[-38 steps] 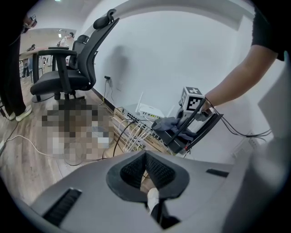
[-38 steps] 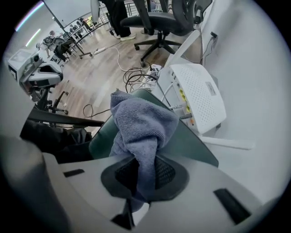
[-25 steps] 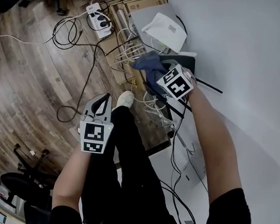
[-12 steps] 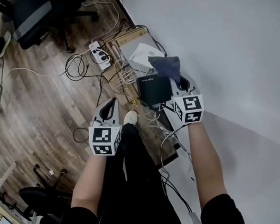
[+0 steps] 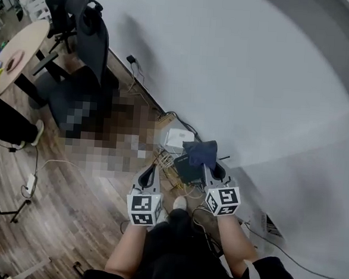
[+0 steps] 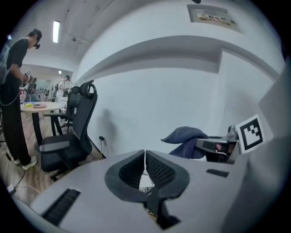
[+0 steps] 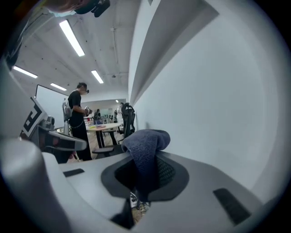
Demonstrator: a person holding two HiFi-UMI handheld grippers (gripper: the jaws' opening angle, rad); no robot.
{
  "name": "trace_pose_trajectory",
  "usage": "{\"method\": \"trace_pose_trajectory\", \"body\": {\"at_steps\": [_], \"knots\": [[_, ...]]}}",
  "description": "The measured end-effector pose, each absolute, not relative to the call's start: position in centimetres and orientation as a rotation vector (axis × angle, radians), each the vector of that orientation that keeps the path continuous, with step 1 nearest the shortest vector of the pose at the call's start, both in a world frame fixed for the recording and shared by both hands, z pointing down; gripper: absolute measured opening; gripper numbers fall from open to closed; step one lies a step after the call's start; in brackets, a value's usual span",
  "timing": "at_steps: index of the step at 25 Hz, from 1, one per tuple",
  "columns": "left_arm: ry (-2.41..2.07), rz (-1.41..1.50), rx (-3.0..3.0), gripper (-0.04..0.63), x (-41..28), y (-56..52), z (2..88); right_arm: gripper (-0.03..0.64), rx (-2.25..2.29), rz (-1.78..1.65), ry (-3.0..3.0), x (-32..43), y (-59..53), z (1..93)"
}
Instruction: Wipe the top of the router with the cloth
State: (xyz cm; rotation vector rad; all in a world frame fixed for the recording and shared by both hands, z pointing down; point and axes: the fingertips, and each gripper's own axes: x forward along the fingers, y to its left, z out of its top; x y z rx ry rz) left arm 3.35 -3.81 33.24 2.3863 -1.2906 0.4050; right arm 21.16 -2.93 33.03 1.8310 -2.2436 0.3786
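Dark-blue cloth (image 7: 145, 143) sits pinched between the jaws of your right gripper (image 7: 144, 175), its bunched top bulging above them and a fold running down through the gap. Your left gripper (image 6: 145, 166) carries nothing: its jaws are pressed together, with only a thin slit between the ribbed pads. You hold both grippers side by side in front of you, the left one (image 5: 147, 174) apart from the right one (image 5: 211, 168), both pointing toward the pale wall (image 5: 257, 70).

From the head view, the cloth (image 5: 200, 151) overlaps the far edge of the black router (image 5: 187, 166), which lies on the floor at the foot of the wall; whether cloth and router touch cannot be told. Just beyond the router lies a white box (image 5: 178, 140), and a tangle of cables (image 5: 166, 161) spreads beside them over the wooden floor (image 5: 56, 217). Your pale shoe (image 5: 180, 203) shows between the two grippers.

Farther left stands a black office chair (image 5: 89, 31), with a round table (image 5: 20, 50) behind it. A person (image 6: 13, 91) in dark clothes stands by that table.
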Motion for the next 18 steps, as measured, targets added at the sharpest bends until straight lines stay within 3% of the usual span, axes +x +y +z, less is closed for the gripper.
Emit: {"method": "trace_pose_trajectory", "body": {"at_steps": [10,18], "knots": [[-1.408,0.305,2.550,0.002,3.1,-1.6,17.9,0.028,2.047,0.029,-2.374,19.6,0.6,15.3],[-1.532,0.169,2.585,0.002,1.9,0.5,12.2,0.028,2.014,-0.012,-2.456,17.8,2.5,12.4]]}}
